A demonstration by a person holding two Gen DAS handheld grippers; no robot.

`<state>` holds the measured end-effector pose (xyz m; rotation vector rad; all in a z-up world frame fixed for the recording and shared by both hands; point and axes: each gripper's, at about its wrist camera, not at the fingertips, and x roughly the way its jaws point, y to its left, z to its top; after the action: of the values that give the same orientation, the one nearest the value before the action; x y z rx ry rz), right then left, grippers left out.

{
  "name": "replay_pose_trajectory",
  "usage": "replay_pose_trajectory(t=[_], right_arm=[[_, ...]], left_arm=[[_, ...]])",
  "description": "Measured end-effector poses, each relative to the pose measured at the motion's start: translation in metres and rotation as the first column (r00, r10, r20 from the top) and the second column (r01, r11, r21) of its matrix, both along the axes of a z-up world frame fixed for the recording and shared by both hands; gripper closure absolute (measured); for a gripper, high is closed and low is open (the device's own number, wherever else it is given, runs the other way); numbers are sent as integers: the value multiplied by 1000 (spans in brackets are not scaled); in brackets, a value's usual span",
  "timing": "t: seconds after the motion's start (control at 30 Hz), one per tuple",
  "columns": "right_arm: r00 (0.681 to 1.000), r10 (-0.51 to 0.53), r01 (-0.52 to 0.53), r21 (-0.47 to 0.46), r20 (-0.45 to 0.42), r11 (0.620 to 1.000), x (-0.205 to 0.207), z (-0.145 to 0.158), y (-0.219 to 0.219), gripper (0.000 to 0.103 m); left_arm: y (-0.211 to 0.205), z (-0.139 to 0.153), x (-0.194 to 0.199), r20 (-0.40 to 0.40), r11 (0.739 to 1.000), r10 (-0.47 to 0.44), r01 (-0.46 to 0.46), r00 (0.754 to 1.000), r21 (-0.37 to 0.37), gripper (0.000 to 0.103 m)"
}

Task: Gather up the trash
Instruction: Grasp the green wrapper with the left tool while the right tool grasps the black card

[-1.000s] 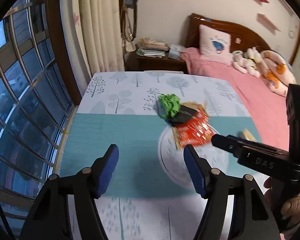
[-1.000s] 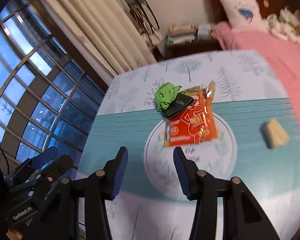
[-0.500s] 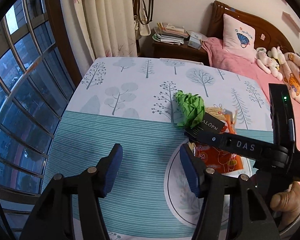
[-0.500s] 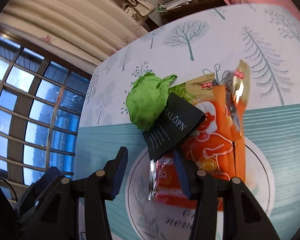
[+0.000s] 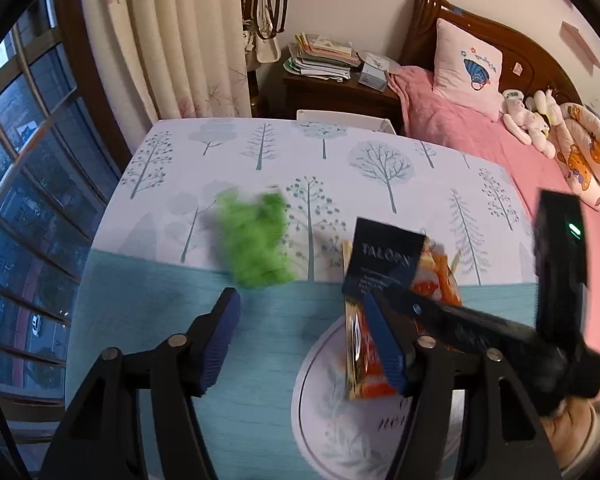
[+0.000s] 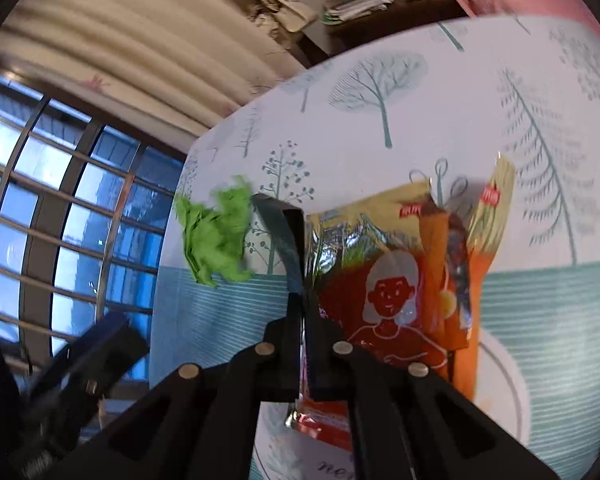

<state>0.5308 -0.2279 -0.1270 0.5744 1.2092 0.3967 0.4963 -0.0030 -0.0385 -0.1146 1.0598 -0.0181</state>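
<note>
Black card (image 6: 288,240), printed with pale lettering, is clamped edge-on between the closed jaws of the right gripper (image 6: 302,304), and with it the orange snack wrapper (image 6: 400,300) appears to be pinched, so that both pieces are raised together off the table (image 5: 340,152). In the left wrist view the card (image 5: 384,260) is seen standing nearly upright with the wrapper (image 5: 436,280) hanging behind and below it, which suggests a grip taken at one edge so the limp foil can dangle free. Whether the wrapper is truly caught between the pads or merely stuck to the card cannot be told. A crumpled green paper (image 5: 256,240) is left lying on the patterned tablecloth, just beside the lifted pieces and apart from them. The left gripper (image 5: 300,344) is held low over the cloth with its blue pads wide apart and nothing between them, aimed roughly toward the green paper, probably so that it can be taken next. No bin or bag is visible in either view.
</note>
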Motion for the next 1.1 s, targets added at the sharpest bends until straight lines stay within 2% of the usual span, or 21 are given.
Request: replay_pose_trajectory(t=[0.17,0.43,0.63,0.77,0.87,1.03,1.07,1.1], right_arm=[[999,12,-11,-13,33,1000,4,7,-13,102],[997,37,-36,-14,62,999,15,4,-17,102],[998,44,-43,-13,46,999,26,-7,-12,102],[998,47,-47,-6,47,999,32,-8,-8,102],[997,53,-53,-8,48,999,32,-7,-5,102],[998,53,-52,-10,44,999,29,-7,-6,102],[998,52,-52,-10,43,999,27,-7,-7,102],[998,50,-50,-9,42,999,25,-6,-7,102]], left_arm=[[15,-10,28,-23,998,63,-64,998,-5,39],[90,-27,47,-61,972,231,-233,971,-29,38],[108,-50,61,-137,964,223,-239,965,-117,38],[98,-63,70,-164,964,187,-213,969,-159,38],[91,-75,78,-193,966,177,-208,965,-155,38],[82,-88,87,-214,949,176,-223,961,-223,38],[77,-89,88,-213,950,169,-217,962,-225,39],[71,-89,87,-207,954,159,-204,965,-218,46]])
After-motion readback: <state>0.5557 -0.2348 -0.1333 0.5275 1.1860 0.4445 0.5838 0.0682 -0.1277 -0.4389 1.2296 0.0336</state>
